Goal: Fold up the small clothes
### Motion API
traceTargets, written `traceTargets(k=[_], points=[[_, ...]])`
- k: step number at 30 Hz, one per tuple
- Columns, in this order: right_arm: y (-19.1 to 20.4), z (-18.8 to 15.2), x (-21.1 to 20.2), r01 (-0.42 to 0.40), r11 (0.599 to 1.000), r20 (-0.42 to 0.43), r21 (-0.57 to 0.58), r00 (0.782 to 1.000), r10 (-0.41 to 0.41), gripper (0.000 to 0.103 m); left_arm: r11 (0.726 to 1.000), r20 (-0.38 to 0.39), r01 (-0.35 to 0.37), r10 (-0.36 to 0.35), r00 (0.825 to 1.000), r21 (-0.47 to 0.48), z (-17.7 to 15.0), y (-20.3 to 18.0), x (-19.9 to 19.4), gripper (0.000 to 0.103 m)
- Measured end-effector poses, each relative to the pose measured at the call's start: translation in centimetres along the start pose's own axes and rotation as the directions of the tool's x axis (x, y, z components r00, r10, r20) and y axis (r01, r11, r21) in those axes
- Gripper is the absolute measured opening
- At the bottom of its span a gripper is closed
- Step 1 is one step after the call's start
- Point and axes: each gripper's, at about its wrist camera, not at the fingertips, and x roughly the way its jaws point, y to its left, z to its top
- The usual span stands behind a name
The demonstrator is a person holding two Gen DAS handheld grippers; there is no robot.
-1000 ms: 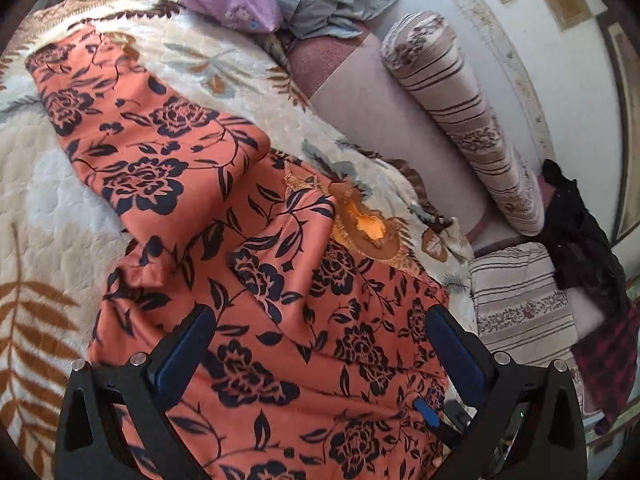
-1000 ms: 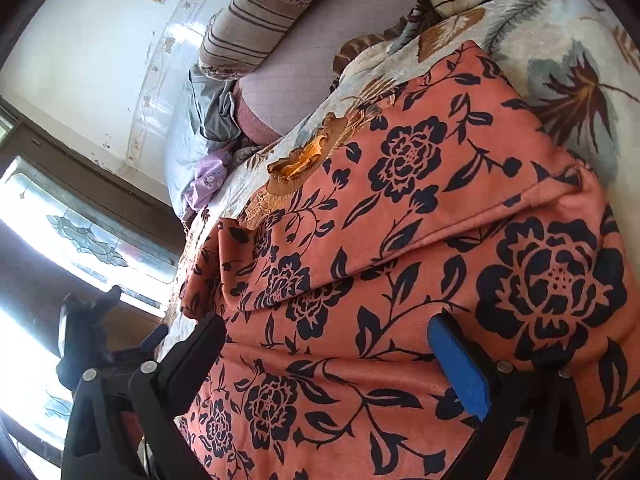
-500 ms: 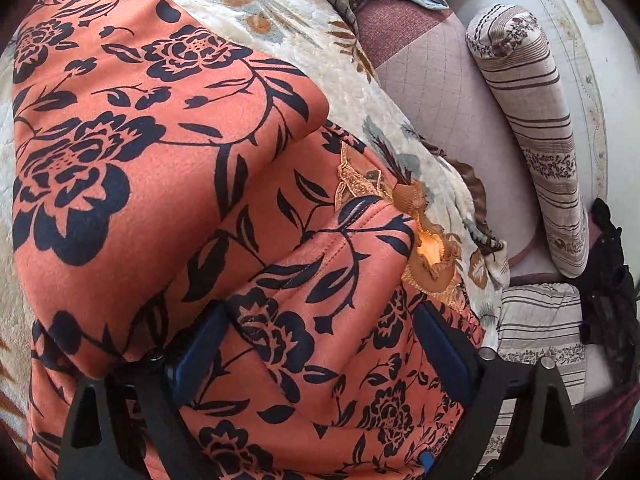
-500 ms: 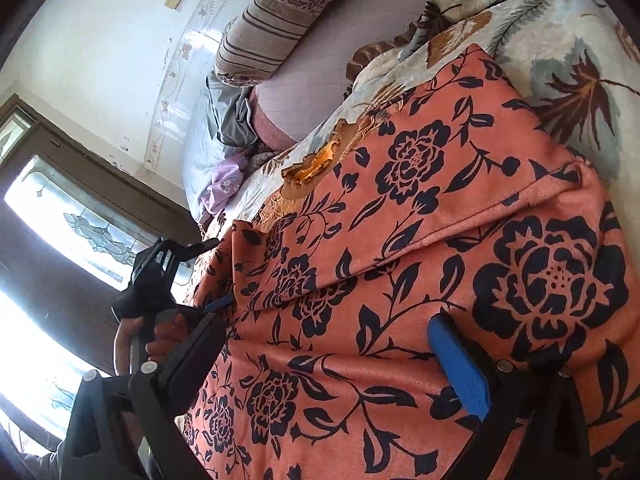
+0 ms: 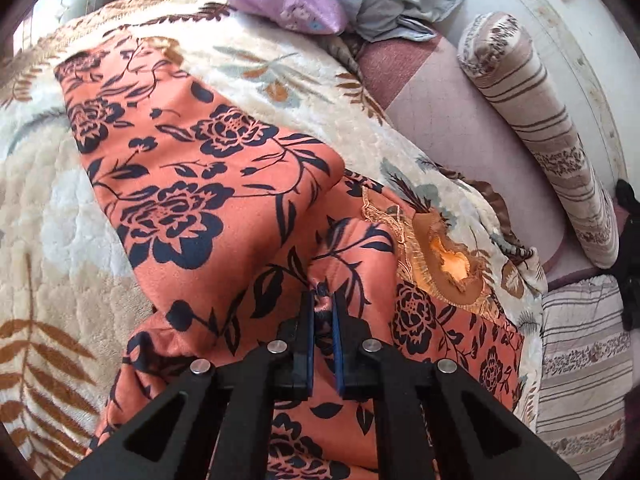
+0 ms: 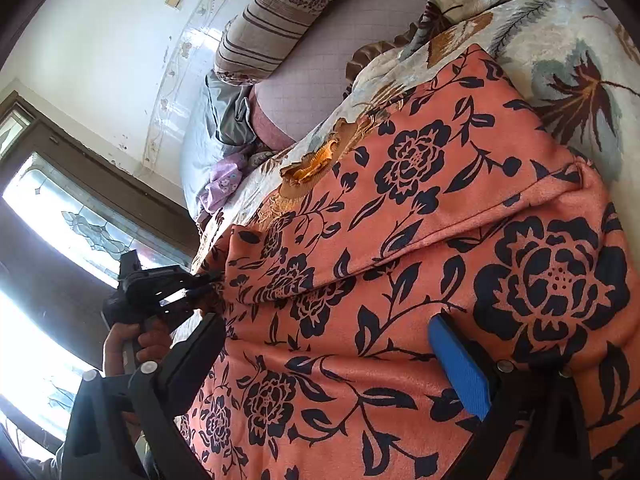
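Observation:
An orange garment with dark blue flowers (image 5: pixel 208 208) lies spread on a cream leaf-patterned blanket (image 5: pixel 44 240). It has a gold embroidered neckline (image 5: pixel 444 256). My left gripper (image 5: pixel 323 300) is shut on a pinched fold of the orange garment near the neckline. In the right wrist view the same garment (image 6: pixel 400 248) fills the frame, and my right gripper (image 6: pixel 324 344) is open just above it, one finger on each side of the cloth. The left gripper shows there too, at the garment's far edge (image 6: pixel 204 280), held by a hand.
A striped bolster (image 5: pixel 552 140) lies along the wall beyond a mauve mattress (image 5: pixel 452 120). Lilac and grey clothes (image 5: pixel 296 4) are piled at the blanket's far end. A striped cushion (image 5: pixel 584 352) and dark clothing (image 5: pixel 630 240) sit at right. A window (image 6: pixel 60 216) is at left.
My left gripper came down onto the garment, shut on a fold of it and has pulled back. My right gripper stayed open over the cloth.

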Motion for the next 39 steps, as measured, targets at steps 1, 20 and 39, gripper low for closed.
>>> traceTargets(k=[1,20,39], points=[[0.0,0.0,0.0,0.003,1.000,0.000,-0.002,1.000,-0.003,0.102,1.000,-0.006,0.006,-0.006,1.000,0.002,-0.2,0.1,0.0,0.008],[0.9,2.9,-3.4,-0.060,0.996,0.068,0.065,0.996,0.056,0.102,0.977,0.132,-0.133,0.112,0.985,0.166,-0.7,-0.8,-2.1,0.035],[-3.9,12.3,-0.4,0.071,0.984,-0.013,0.164,0.998,-0.069,0.099,0.930,0.043,-0.154,0.148,0.988,0.334,1.8,-2.6,4.0,0.068]])
